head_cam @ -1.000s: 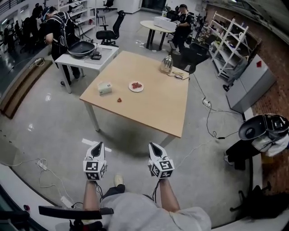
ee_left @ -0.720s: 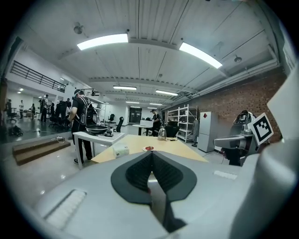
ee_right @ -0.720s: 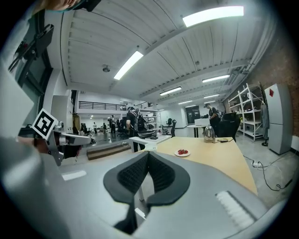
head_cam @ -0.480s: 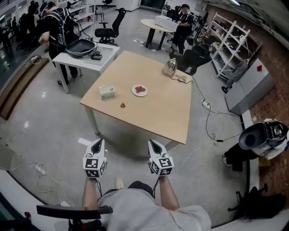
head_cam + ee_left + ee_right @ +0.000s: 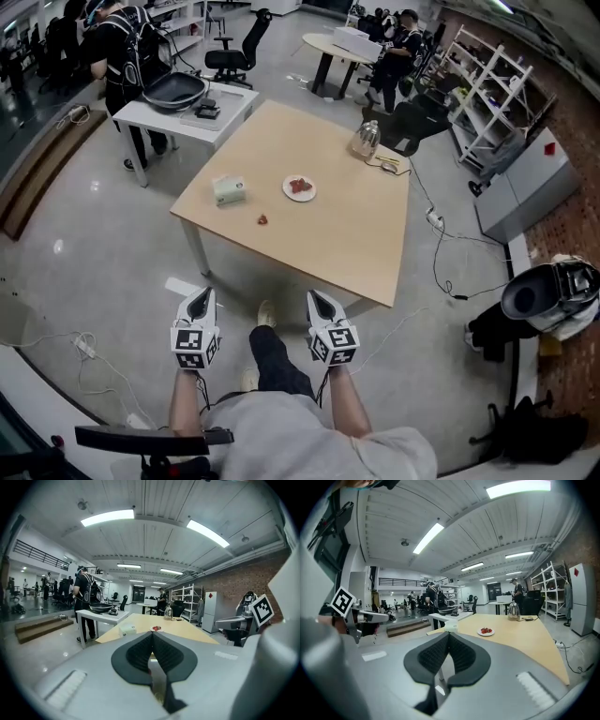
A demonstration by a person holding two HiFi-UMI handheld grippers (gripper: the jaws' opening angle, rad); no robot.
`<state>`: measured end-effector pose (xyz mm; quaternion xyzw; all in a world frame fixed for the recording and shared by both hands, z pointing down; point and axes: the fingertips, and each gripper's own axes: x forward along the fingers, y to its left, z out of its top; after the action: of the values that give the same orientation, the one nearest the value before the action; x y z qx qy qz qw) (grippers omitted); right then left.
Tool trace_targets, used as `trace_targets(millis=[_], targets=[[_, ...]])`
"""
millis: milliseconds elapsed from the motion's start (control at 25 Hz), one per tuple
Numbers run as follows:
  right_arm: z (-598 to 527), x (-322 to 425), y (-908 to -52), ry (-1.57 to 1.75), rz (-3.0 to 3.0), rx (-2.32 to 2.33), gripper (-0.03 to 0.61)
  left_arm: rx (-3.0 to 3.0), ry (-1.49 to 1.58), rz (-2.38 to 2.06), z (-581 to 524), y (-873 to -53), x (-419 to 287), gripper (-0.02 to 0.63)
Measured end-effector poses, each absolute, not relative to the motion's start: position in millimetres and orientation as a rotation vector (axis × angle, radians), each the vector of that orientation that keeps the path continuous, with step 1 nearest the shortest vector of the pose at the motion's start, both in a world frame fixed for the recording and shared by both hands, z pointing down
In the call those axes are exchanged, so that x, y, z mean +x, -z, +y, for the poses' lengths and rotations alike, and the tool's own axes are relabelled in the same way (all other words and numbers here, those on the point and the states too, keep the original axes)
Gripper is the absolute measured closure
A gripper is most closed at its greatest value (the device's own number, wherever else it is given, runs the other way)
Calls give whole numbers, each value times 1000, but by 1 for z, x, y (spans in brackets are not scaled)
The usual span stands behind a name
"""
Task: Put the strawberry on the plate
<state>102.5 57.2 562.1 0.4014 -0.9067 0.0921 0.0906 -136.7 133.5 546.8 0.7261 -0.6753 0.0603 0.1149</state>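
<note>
We hold the left gripper (image 5: pixel 201 298) and the right gripper (image 5: pixel 315 300) short of the near edge of the tabletop (image 5: pixel 337 234), each with its jaws together on nothing. The strawberry (image 5: pixel 263 220) lies by that near edge, toward the left corner, apart from the plate (image 5: pixel 299 188) further in, which carries red pieces

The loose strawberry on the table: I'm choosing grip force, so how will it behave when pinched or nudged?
The strawberry looks far smaller than the plate, so probably very light. It's soft fruit, so hard jaws would likely bruise it. Lying loose on the smooth table, it may roll if nudged.
</note>
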Motion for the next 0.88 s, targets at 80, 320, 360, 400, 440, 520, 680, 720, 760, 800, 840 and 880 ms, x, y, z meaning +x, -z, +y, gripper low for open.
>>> trace_targets(millis=[80,320,360,400,440,520,680,720,760,800,840,880], targets=[[46,95,-566,-283,-2700,1185,572,2116,-185,-1988,126,-550,-144,594],[-3,70,-578,-316,-2706,1153,572,2087,-207,-2019,87,-552,-168,594],[-12,64,-579,-317,-2708,1148,572,2086,-211,-2022,80,-552,-172,594],[-21,59,-579,-314,-2710,1142,572,2084,-214,-2022,73,-552,-175,594],[-29,54,-578,-307,-2713,1135,572,2081,-216,-2022,66,-553,-178,594],[-45,44,-578,-293,-2720,1116,572,2067,-219,-2028,51,-555,-186,594],[-76,30,-587,-318,-2709,1093,572,2056,-225,-2015,25,-560,-195,594],[-83,27,-589,-322,-2704,1090,572,2055,-228,-2009,18,-562,-197,594],[-90,23,-591,-325,-2700,1084,572,2050,-234,-2003,13,-564,-200,594],[-95,19,-593,-331,-2697,1076,572,2041,-238,-2000,8,-567,-203,594],[-100,15,-596,-337,-2694,1068,572,2029,-240,-1999,4,-571,-206,594],[-105,12,-599,-344,-2689,1059,572,2018,-242,-1998,0,-574,-209,594]])
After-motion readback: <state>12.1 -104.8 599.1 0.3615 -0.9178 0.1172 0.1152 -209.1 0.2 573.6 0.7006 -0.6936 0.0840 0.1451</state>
